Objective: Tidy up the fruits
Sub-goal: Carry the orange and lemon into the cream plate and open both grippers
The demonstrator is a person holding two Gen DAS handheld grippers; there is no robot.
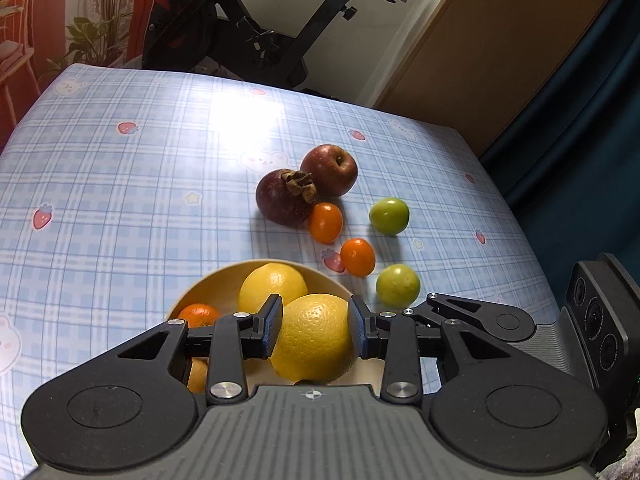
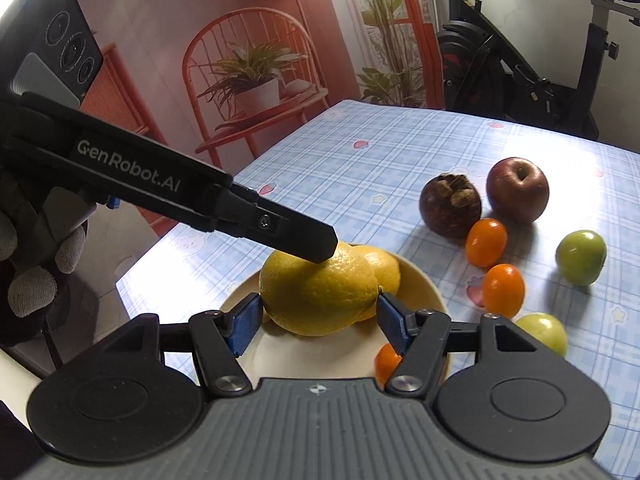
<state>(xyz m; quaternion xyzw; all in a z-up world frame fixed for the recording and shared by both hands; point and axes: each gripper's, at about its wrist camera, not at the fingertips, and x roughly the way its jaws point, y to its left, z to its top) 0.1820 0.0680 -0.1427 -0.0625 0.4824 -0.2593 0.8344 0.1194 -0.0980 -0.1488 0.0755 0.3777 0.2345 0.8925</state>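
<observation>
While the right claw (image 2: 320, 316) grasps a yellow citrus (image 2: 316, 292) over the bowl (image 2: 420, 280), the left claw (image 1: 315, 326) seems clenched on it too; next, release it, then collect bench (image 1: 120, 184) fruit.

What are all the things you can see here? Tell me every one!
yellow fruits: two, yellow, at the bowl
small orange fruits: three, orange, two on the tablecloth, one in the bowl
green fruits: two, green, on the tablecloth
apple: one, red, on the tablecloth
dark fruit: one, purple-brown, beside the apple
bowl: one, cream, near edge
tablecloth: one, blue checked
exercise bike: one, black, behind
right gripper: black, pads on the big yellow fruit
left gripper: black, tip atop that fruit
gloved hand: grey, holding left gripper
</observation>
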